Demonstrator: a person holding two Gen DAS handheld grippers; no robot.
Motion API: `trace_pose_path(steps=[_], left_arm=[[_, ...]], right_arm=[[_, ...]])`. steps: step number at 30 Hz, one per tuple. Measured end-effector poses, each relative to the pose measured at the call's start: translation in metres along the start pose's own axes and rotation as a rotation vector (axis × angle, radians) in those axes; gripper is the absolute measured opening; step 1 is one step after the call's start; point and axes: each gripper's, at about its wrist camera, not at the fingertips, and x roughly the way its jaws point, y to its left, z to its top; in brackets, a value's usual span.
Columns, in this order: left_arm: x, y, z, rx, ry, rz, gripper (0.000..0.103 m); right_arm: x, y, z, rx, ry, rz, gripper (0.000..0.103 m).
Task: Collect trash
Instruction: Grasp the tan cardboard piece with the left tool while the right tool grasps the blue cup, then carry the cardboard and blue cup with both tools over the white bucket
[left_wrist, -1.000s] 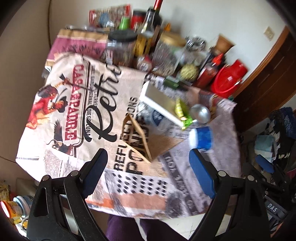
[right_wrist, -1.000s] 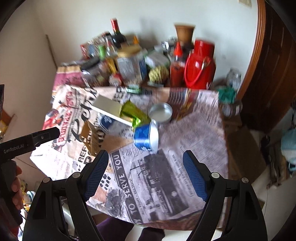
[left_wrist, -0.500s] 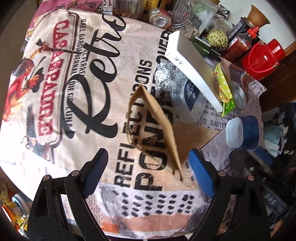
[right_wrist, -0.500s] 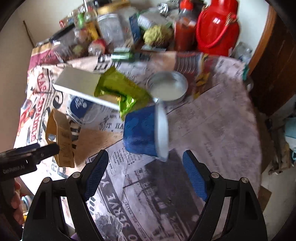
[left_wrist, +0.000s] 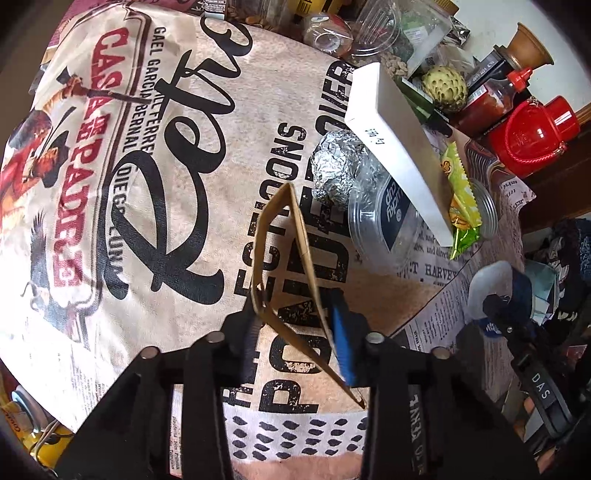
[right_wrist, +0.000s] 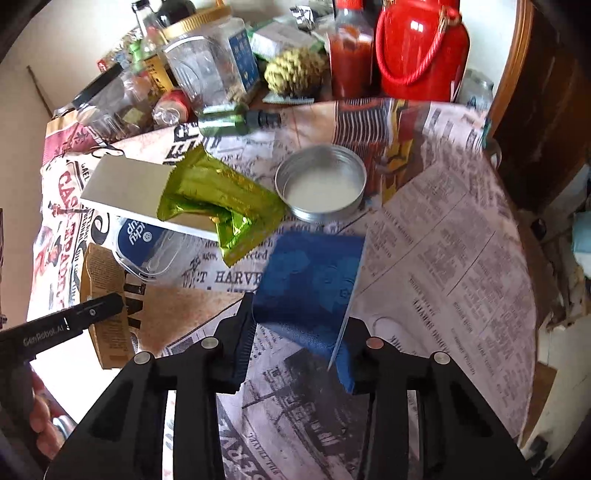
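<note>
— Where the tablecloth (left_wrist: 110, 192) reads in big black print, what's the left gripper (left_wrist: 295, 325) got?
— Brown cardboard sleeve (left_wrist: 291, 266), flattened, standing on edge on the cloth. Jaws closing w/ its near end between them; blue pad (left_wrist: 341, 343) already against one face.
— And the right gripper (right_wrist: 295, 332)?
— Jaws closing round a blue cup (right_wrist: 310, 280) lying on its side on the newsprint, white rim toward the right finger — cup's between the pads and touching both.
— What's next to it?
— Green foil wrapper (right_wrist: 218, 206) just beyond, draped over a white box (right_wrist: 125, 184). Clear plastic tub (right_wrist: 147, 243) w/ a blue label sits under the box's near edge; round metal tin (right_wrist: 321, 184) to the right of the wrapper.
— Anything else?
— Crumpled foil ball (left_wrist: 336, 170) beside the tub. Red jug (right_wrist: 417, 48), sauce bottle (right_wrist: 349, 44) & jars crowd the table's far side.
</note>
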Motion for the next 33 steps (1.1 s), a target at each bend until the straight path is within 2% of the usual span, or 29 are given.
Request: trace_pose_path(steps=[2,5,12,15,18,26,33], left_arm=[[-0.006,0.002,-0.001,0.001,-0.003,0.002,0.014],[-0.024,-0.002,-0.006,0.02,-0.048,0.022,0.013],[-0.081,-0.019,-0.019,0.051,-0.17,0.032,0.012],[-0.104,-0.038,-0.028,0.065,-0.228,0.032,0.012],[-0.127,-0.059,-0.041,0.065,-0.281,-0.005,0.012],[-0.197,-0.097,-0.098,0.115,-0.458,-0.004,0.012],[-0.247,-0.116,-0.148,0.163,-0.548,-0.047,0.012]], right_arm=[[-0.007,-0.003,0.0,-0.011,-0.006,-0.002,0.025],[-0.019,-0.009,-0.002,-0.009,-0.022,0.019,0.025],[-0.061,-0.023,-0.007,-0.021,-0.097,0.064,0.025],[-0.083,-0.027,-0.009,-0.036,-0.14,0.078,0.025],[-0.112,-0.033,-0.016,-0.054,-0.19,0.094,0.025],[-0.181,-0.045,-0.039,-0.129,-0.33,0.106,0.025],[-0.239,-0.043,-0.062,-0.18,-0.433,0.118,0.025]])
